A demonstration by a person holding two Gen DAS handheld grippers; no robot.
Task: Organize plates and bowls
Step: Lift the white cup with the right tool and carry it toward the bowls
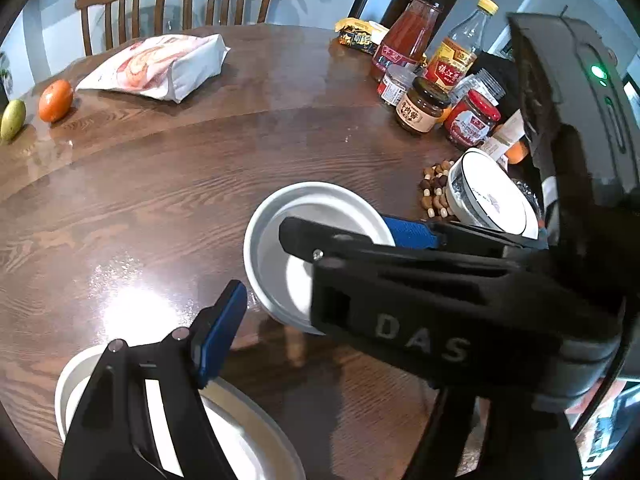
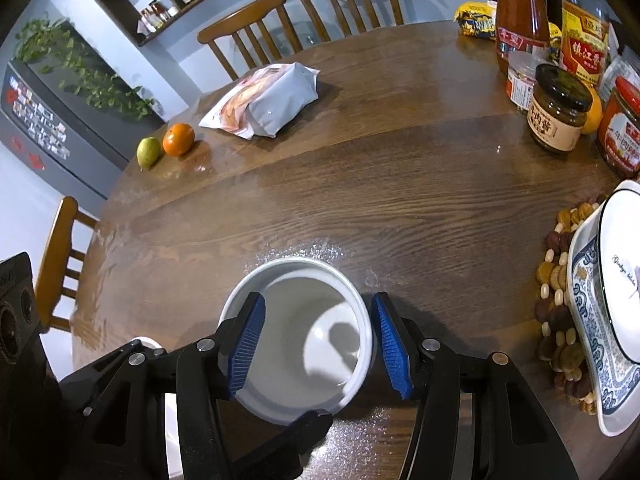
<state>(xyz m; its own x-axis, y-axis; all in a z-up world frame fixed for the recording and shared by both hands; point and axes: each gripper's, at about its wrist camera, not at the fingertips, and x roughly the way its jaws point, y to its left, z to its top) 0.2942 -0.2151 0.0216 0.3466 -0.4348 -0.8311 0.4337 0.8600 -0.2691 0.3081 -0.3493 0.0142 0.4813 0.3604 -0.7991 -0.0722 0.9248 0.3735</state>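
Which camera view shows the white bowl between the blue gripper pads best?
The right wrist view shows it best: the white bowl lies whole and central there, its inside open to the camera, between the right gripper pads. In the left wrist view the same bowl is tilted and the right gripper's black body covers part of it.

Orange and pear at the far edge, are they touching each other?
Apart. The left wrist view shows a sliver of bare table between the orange and the pear; they sit side by side with a clear gap.
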